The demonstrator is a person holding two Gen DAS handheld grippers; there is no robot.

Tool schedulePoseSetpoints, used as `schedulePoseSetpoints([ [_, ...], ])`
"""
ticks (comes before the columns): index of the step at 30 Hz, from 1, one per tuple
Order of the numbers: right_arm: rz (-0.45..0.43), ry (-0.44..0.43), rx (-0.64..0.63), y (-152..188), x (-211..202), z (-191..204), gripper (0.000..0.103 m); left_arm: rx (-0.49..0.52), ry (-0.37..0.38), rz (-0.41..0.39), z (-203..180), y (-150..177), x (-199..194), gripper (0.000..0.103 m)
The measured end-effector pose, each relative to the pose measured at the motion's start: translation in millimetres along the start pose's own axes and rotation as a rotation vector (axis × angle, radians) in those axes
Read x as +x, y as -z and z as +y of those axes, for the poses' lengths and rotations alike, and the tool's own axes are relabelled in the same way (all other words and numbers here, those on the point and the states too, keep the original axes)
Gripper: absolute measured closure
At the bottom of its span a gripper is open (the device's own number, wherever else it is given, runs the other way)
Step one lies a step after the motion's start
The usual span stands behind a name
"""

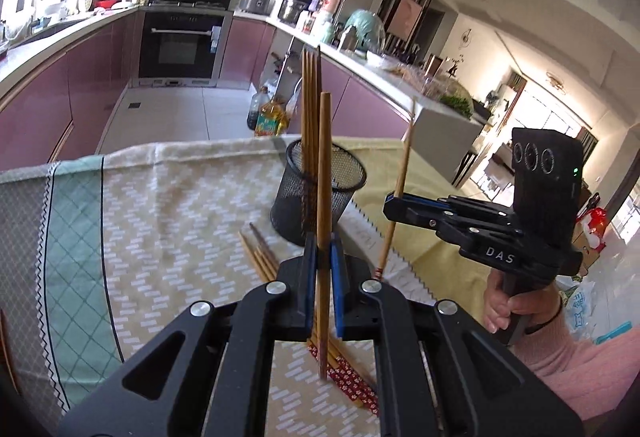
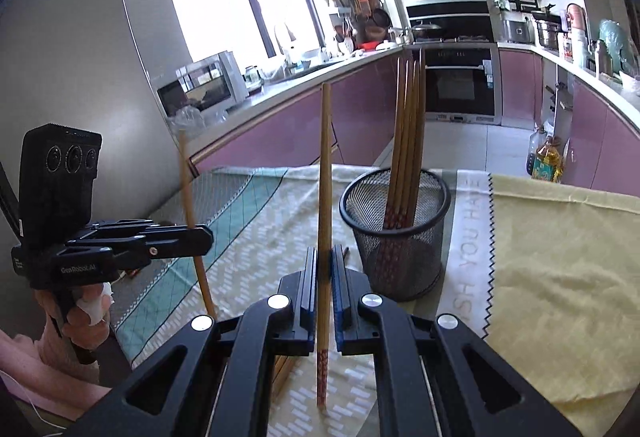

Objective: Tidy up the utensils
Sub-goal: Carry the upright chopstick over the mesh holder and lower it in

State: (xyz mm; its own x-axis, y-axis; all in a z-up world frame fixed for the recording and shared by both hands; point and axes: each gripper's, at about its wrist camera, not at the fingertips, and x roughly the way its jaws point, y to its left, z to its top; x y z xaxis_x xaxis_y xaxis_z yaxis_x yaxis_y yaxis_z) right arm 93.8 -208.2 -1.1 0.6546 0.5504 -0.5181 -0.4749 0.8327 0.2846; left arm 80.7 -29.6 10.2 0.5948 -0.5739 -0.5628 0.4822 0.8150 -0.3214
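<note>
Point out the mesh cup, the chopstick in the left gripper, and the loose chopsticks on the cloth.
mesh cup [image 2: 400, 237]: right wrist view, front wall.
chopstick in the left gripper [image 1: 324, 165]: left wrist view, upper shaft.
loose chopsticks [image 1: 258, 257]: left wrist view, bare wooden ends.

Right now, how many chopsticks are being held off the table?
2. One chopstick stands upright in the left gripper; the other chopstick is upright in the right gripper. Jaws are shut on both.

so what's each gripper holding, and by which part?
Left gripper: an upright brown wooden chopstick, gripped below its middle. Right gripper: another upright chopstick, gripped likewise, above its red-patterned end.
</note>
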Motion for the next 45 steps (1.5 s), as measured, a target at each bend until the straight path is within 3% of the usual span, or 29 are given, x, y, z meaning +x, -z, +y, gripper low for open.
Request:
schedulePoseSetpoints([
  [20, -0.171, 0.046, -0.054, -71, -30, -9, 0.097, 0.036, -0.004, -0.203, -18, -89, -6, 0.096],
  [32, -0.231, 0.084, -0.053, -97, -28, -21, 0.097, 0.087, -0.046, -0.265, -35, -120, 6, 0.096],
  [36, -0.192, 0.095, -0.040, -97, -11, -30, 0.097, 0.107, -0.066, -0.236, -35, -120, 23, 0.096],
  [45, -0.039, 0.108, 0.002, -85, 27, -44, 0.097, 0.181, -0.118, -0.044, -26, -107, 76, 0.095],
])
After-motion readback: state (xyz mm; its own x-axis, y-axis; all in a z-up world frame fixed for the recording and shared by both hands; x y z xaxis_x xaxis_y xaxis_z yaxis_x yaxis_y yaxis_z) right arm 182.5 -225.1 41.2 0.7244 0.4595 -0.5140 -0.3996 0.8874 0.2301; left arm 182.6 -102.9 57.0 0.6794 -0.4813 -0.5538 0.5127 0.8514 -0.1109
